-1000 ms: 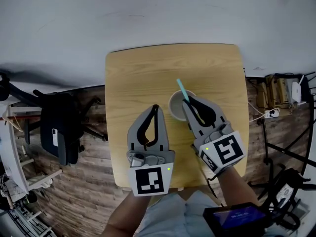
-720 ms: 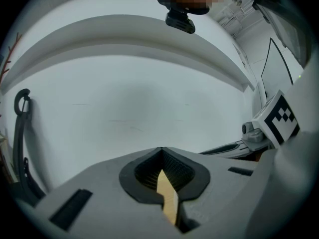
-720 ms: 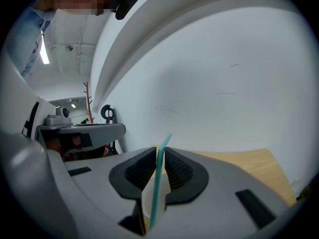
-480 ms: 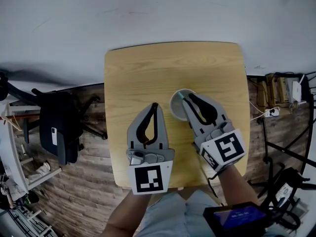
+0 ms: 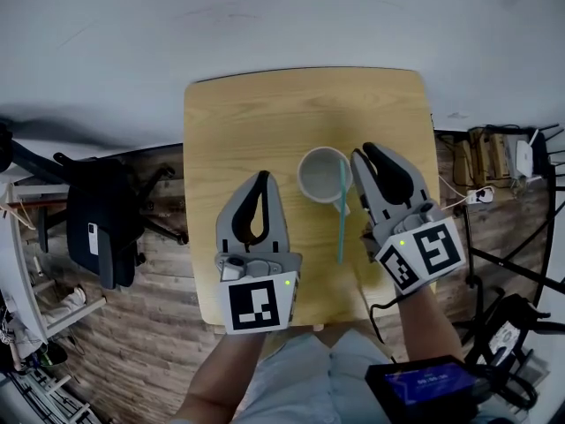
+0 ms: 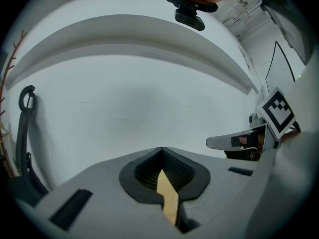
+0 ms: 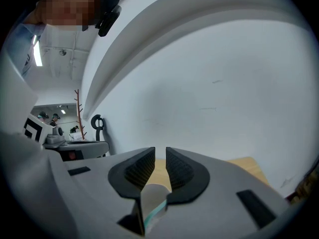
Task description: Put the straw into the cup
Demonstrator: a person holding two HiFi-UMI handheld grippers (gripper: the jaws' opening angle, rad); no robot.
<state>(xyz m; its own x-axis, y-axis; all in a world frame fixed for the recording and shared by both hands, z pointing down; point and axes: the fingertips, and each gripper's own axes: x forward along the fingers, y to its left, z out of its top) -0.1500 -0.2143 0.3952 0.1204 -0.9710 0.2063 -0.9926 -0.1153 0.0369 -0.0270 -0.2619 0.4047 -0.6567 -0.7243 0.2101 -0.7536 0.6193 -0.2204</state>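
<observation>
A white cup (image 5: 322,175) stands on the small wooden table (image 5: 265,113). The teal straw (image 5: 342,210) has its far end at the cup's right rim and runs from there toward me; I cannot tell whether that end sits inside. My right gripper (image 5: 369,155) is just right of the cup and straw, open, with nothing between its pads. The right gripper view shows a narrow gap at the tips (image 7: 160,156), and the cup with the straw (image 7: 155,210) low behind them. My left gripper (image 5: 262,177) hovers left of the cup, shut on nothing, its tips meeting (image 6: 160,149).
A black chair (image 5: 106,228) stands on the wooden floor left of the table. Cables and a power strip (image 5: 490,170) lie to the right. A white wall lies beyond the table's far edge. A dark device with a screen (image 5: 424,387) is at my waist.
The right gripper opened and let go of the straw, then drew back to the right of the cup. The straw now slants from the rim toward me. The left gripper barely shifted.
</observation>
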